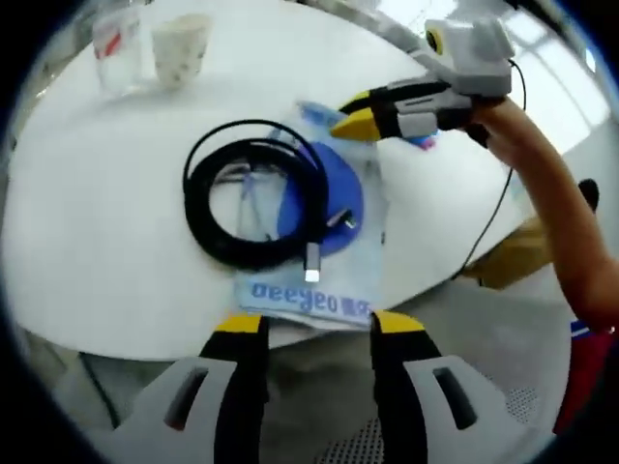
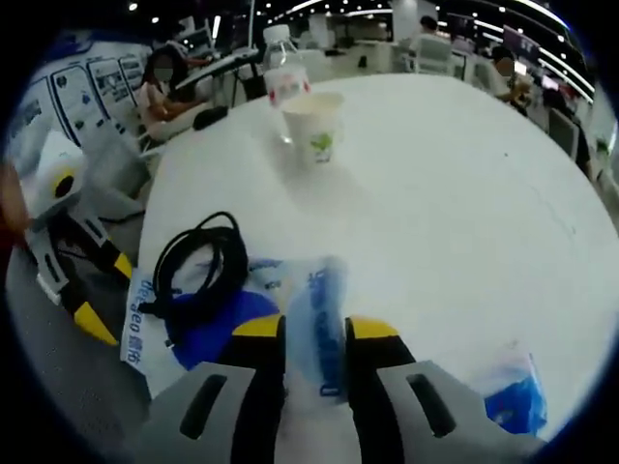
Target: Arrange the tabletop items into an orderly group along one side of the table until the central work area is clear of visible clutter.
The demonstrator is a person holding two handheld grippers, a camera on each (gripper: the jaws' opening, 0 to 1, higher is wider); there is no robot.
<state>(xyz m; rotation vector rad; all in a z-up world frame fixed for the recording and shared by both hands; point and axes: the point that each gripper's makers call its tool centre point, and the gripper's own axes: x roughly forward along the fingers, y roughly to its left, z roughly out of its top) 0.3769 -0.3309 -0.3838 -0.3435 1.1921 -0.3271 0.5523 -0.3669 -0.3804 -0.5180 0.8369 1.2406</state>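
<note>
On white table [image 1: 87,242] edge | right gripper [image 2: 314,329] pinching blue plastic bag [image 1: 334,208] under black cable coil [image 1: 256,193] | left gripper [image 1: 314,324] open, empty | paper cup [image 2: 314,124], bottle [image 2: 283,63] far side | grouping barely begun

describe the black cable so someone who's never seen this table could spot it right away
Start at the round white table. Near its edge lies a clear plastic bag with blue print, and the black cable sits on top of it. It is the one dark thing there: a neat coil with a silver plug, unlike the pale paper cup and bottle farther off.
</note>
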